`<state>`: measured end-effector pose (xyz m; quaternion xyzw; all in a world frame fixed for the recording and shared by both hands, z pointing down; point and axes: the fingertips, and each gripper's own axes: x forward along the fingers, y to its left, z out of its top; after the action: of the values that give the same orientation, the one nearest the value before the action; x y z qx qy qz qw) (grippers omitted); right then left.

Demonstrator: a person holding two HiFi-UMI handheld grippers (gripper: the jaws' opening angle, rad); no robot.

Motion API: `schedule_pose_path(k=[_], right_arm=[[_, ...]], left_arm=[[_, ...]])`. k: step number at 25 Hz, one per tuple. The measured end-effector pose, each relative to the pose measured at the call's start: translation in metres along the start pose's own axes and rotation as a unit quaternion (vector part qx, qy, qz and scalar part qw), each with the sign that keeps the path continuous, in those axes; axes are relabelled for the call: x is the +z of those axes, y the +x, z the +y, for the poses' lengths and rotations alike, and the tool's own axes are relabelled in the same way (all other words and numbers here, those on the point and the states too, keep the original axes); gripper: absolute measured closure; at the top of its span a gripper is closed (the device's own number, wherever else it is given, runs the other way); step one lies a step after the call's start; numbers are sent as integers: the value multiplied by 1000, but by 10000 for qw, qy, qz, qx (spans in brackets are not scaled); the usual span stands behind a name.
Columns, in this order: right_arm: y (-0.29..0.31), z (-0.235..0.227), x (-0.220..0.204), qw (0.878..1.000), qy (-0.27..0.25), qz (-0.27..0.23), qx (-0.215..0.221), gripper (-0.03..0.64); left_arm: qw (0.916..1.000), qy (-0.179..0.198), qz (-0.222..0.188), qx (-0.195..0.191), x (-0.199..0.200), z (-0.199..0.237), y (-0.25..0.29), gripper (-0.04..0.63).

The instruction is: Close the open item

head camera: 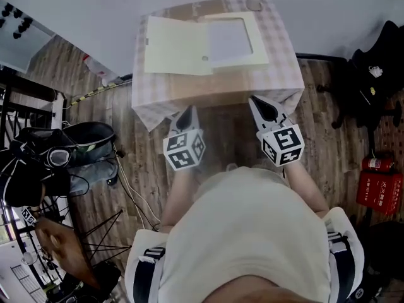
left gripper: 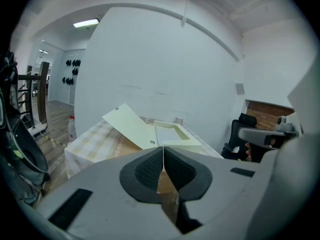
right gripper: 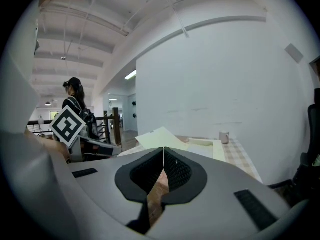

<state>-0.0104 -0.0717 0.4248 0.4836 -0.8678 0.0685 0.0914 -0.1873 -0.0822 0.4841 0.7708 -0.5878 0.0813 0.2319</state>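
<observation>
A flat cream box (head camera: 237, 41) lies open on the small table (head camera: 284, 74), its lid (head camera: 177, 46) folded out to the left and tilted upward (left gripper: 131, 125). The box tray (left gripper: 172, 134) shows a shallow white recess. Both grippers hang in front of the table's near edge, apart from the box. My left gripper (head camera: 187, 116) is shut with nothing between its pads (left gripper: 163, 160). My right gripper (head camera: 263, 108) is also shut and empty (right gripper: 163, 163). The lid (right gripper: 160, 136) and tray (right gripper: 205, 146) appear beyond the right jaws.
A checked cloth covers the table. A small cup (head camera: 254, 4) (right gripper: 224, 137) stands at the far right corner. A black chair (head camera: 379, 74) is at the right, bags and a tripod (head camera: 69, 163) at the left. A person (right gripper: 75, 96) stands far off.
</observation>
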Motion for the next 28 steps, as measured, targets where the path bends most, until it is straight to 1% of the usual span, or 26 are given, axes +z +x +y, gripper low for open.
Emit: schedule_pose_path(k=[3,6,10,14,19,23,26,27,28], right_arm=[[11,-3,4,10000,0,29,0,615],[17,-6,8,10000,24,36,38,615],[36,-22,3,9999,43,93,128,615],[75,-36,4,9993,-101,110,353,615],[115,-56,24,9972,-284,75,684,616],[146,-66,38,9945,-398,4,966,615],[168,-70,43,9928,-417,-13,1122,615],[174,-69,44,9923,-407,-24,1170,615],[179,-68,46,9918,-398,-42,1218,615]], left_arm=[[9999,35,35,145,7,17,10,589],[9993,5,65,369,13,33,18,589],[9983,-104,-28,577,20,51,45,589],[9965,-333,-156,750,30,79,78,588],[9905,-870,-500,941,47,106,104,588],[9863,-949,-674,1171,62,130,118,588],[9829,-1063,-697,1331,69,147,130,585],[9823,-1102,-675,1355,70,152,133,578],[9820,-1137,-634,1370,71,156,135,549]])
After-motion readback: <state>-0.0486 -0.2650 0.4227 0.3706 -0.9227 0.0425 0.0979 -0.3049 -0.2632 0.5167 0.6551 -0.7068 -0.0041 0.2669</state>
